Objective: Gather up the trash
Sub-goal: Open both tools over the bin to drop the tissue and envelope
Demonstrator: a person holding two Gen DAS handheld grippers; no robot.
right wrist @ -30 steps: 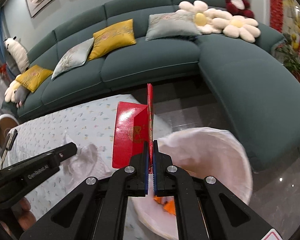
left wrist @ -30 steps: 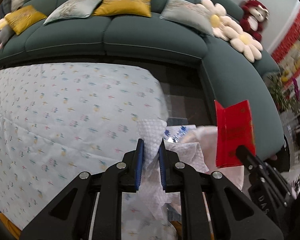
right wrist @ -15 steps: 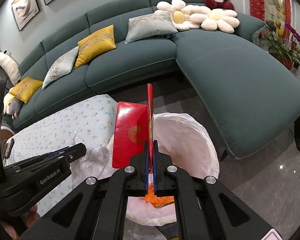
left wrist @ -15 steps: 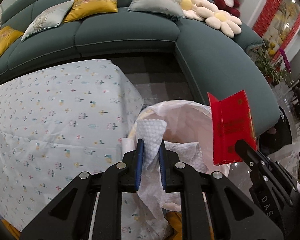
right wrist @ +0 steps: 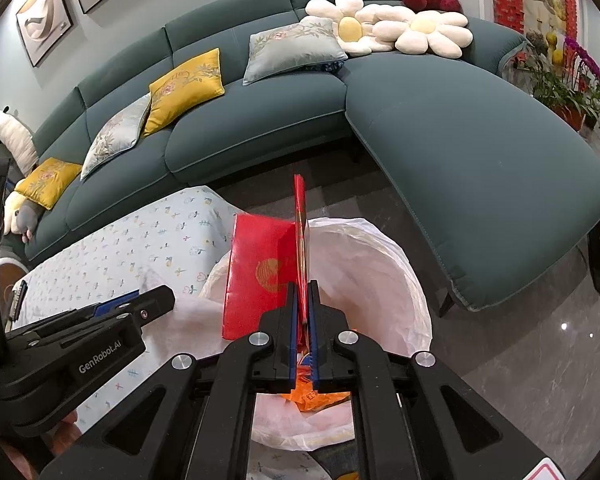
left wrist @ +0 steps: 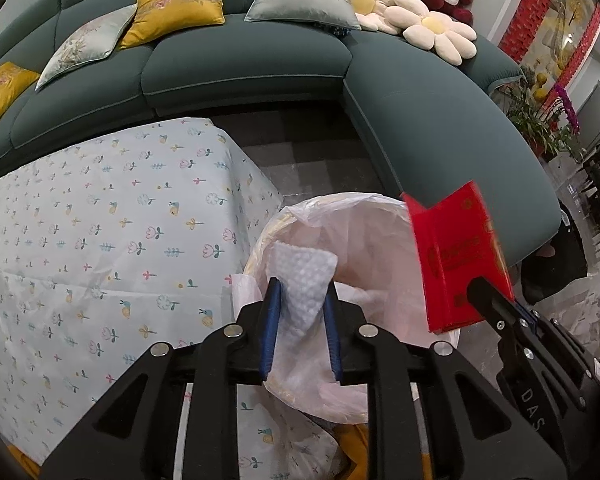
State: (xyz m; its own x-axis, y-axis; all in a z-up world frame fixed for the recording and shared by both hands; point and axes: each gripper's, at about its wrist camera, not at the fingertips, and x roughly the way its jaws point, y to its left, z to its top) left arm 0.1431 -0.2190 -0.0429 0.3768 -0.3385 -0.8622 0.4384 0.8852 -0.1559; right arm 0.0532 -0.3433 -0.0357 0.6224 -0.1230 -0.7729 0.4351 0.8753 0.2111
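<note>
Loosening now, your left gripper (left wrist: 299,312) has its jaws opening around the crumpled paper towel (left wrist: 303,280), which is still between the blue pads and has not dropped; half a second ago the pads pinched it tighter. Your right gripper (right wrist: 303,312) stays clamped narrow on the folded red card (right wrist: 266,272), which stands upright at 12 o'clock from its fingertips. Over the last second both hands have carried their loads off the flower-print tablecloth (left wrist: 100,240) and out above the bin, so both pieces now hang over the white bin liner (right wrist: 380,276), where orange scraps (right wrist: 316,392) already lie at the bottom. That puts you at the drop: the towel looks about to fall inside, and the card should follow once you release it. In the left view the tablecloth lies at 9 o'clock and the bin rim (left wrist: 260,248) at 12. Beyond, the teal sofa (right wrist: 460,128) curves from 10 to 2 o'clock.
</note>
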